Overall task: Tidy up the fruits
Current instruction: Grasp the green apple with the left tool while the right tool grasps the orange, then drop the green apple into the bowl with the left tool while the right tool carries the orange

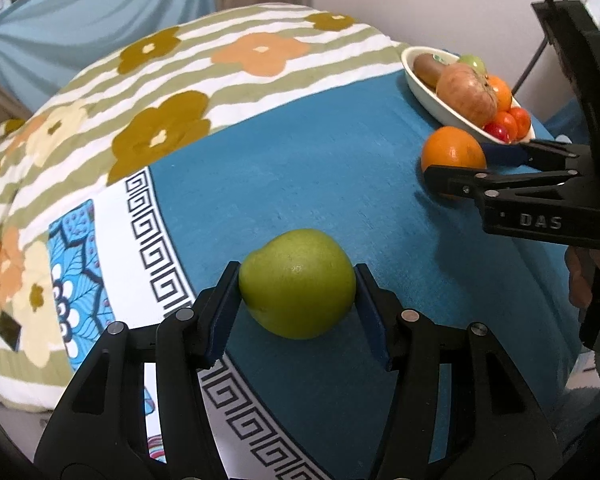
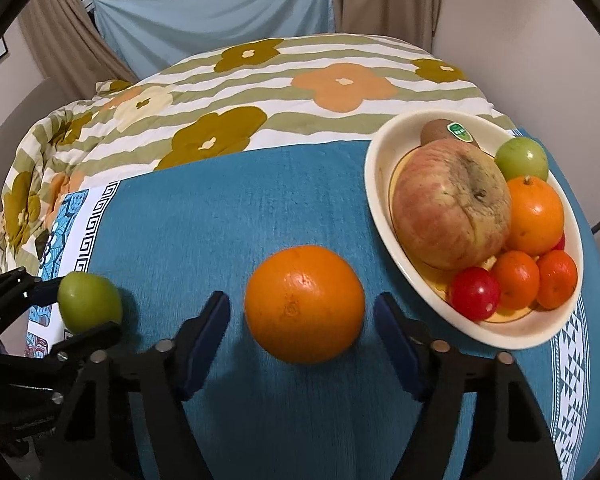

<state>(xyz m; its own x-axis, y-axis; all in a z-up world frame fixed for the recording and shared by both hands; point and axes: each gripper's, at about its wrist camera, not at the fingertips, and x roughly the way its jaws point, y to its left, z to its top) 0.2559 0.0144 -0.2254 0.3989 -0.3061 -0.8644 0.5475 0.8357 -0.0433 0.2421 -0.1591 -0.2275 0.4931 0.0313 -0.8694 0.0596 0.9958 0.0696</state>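
Fruit first: a round green pear-like fruit [image 1: 297, 283] sits low centre in the left wrist view on the teal woven cloth [image 1: 320, 184], and the left gripper [image 1: 297, 298] has both pads pressed on it. In the right wrist view, a smooth orange [image 2: 305, 304] lies centre between the right gripper [image 2: 302, 334] fingers, gaps showing either side. Cream oval bowl [image 2: 380, 184], right, is heaped with fruit.
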